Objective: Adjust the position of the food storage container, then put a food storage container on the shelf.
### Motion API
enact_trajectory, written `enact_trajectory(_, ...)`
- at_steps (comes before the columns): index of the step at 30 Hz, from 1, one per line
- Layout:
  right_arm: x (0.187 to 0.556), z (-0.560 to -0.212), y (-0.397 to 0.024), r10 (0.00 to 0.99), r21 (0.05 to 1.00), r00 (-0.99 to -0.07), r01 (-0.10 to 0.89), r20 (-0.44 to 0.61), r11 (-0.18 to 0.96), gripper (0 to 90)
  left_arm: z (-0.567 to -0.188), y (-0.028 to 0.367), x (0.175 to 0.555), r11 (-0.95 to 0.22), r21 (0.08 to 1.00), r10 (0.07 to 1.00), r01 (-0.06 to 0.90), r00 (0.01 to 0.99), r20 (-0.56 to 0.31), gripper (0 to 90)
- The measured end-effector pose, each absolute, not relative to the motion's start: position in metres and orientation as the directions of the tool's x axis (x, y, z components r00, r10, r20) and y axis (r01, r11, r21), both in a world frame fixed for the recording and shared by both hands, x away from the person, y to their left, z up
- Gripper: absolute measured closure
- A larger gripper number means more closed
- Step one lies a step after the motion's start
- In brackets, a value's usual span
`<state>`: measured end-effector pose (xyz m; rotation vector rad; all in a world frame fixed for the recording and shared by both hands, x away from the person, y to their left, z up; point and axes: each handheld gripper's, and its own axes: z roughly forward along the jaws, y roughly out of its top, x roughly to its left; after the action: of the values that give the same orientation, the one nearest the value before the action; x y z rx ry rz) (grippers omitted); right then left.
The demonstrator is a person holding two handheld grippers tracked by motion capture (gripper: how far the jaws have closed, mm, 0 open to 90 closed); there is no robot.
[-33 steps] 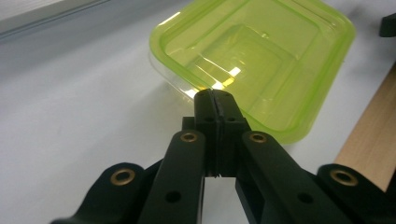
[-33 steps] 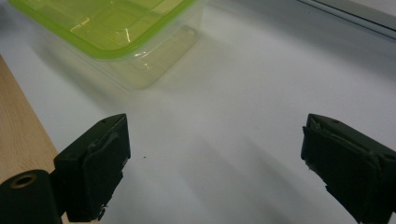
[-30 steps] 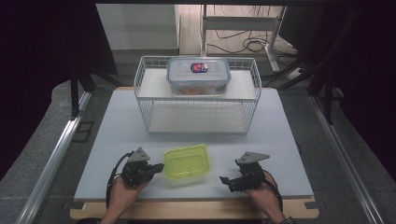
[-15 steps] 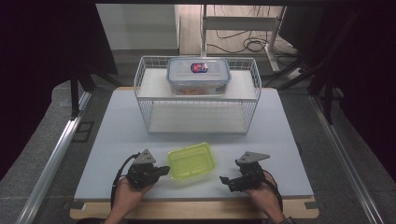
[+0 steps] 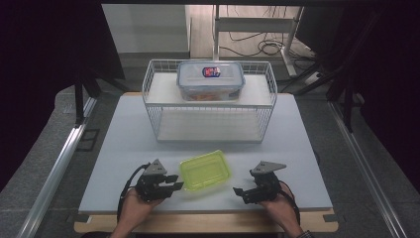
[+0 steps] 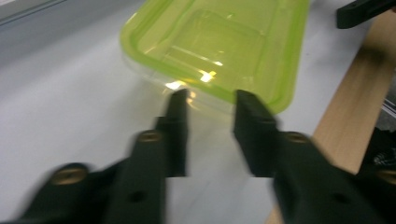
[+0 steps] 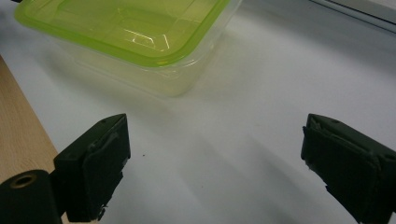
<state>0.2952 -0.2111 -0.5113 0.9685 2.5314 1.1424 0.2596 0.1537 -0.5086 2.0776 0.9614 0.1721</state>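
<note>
White counter (image 5: 124, 148) is seen under dim light, with a wire basket (image 5: 153, 94) at its far side and a lidded box (image 5: 210, 79) on the basket's upper shelf. Nothing is set between the tongs and the green tub (image 5: 205, 170). The tub is flanked: left tongs (image 5: 174, 187), just opened, are released beside its edge; right tongs (image 5: 236, 191) are spread nearby, apart.

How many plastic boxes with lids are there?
2. The green-lidded box sits on the table between the left gripper and right gripper. The clear box sits on top of the wire rack.
</note>
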Motion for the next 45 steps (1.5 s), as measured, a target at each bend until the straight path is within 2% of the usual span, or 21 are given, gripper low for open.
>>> enact_trajectory(3, 0.295, -0.511, -0.212, 0.640, 0.728, -0.764, 0.484, 0.082, 0.485, 8.3, -0.511, 0.158, 0.260, -0.356, 0.730, 0.705, 0.584, 0.680, -0.201, 36.5)
enact_trajectory(6, 0.296, -0.511, -0.212, 0.639, 0.730, -0.765, 0.484, 0.083, 0.483, 8.2, -0.512, 0.161, 0.259, -0.329, 0.743, 0.708, 0.582, 0.673, -0.214, 23.5)
enact_trajectory(9, 0.296, -0.511, -0.213, 0.640, 0.729, -0.763, 0.486, 0.086, 0.481, 8.2, -0.511, 0.165, 0.257, -0.317, 0.760, 0.698, 0.568, 0.682, -0.218, 18.8)
enact_trajectory(13, 0.297, -0.510, -0.215, 0.638, 0.740, -0.764, 0.484, 0.097, 0.467, 6.5, -0.512, 0.167, 0.252, -0.346, 0.765, 0.699, 0.543, 0.693, -0.176, 13.9)
enact_trajectory(18, 0.298, -0.508, -0.216, 0.656, 0.752, -0.749, 0.482, 0.089, 0.449, 1.5, -0.516, 0.171, 0.244, -0.378, 0.764, 0.705, 0.522, 0.698, -0.128, 9.9)
enact_trajectory(21, 0.300, -0.507, -0.218, 0.659, 0.751, -0.747, 0.487, 0.093, 0.446, 1.5, -0.518, 0.173, 0.239, -0.399, 0.767, 0.710, 0.502, 0.699, -0.088, 7.7)
enact_trajectory(27, 0.305, -0.505, -0.221, 0.669, 0.751, -0.730, 0.519, 0.141, 0.408, 2.6, -0.523, 0.181, 0.230, -0.406, 0.759, 0.729, 0.508, 0.682, -0.066, 5.9)
enact_trajectory(38, 0.322, -0.498, -0.214, 0.675, 0.725, -0.675, 0.620, 0.298, 0.300, 2.5, -0.528, 0.197, 0.216, -0.371, 0.757, 0.745, 0.538, 0.659, -0.102, 6.2)
enact_trajectory(42, 0.329, -0.498, -0.210, 0.656, 0.703, -0.673, 0.646, 0.342, 0.297, 2.9, -0.528, 0.199, 0.217, -0.358, 0.762, 0.746, 0.539, 0.656, -0.113, 6.2)
enact_trajectory(45, 0.333, -0.497, -0.207, 0.639, 0.677, -0.667, 0.674, 0.384, 0.297, 6.8, -0.528, 0.198, 0.217, -0.366, 0.761, 0.745, 0.536, 0.659, -0.106, 6.3)
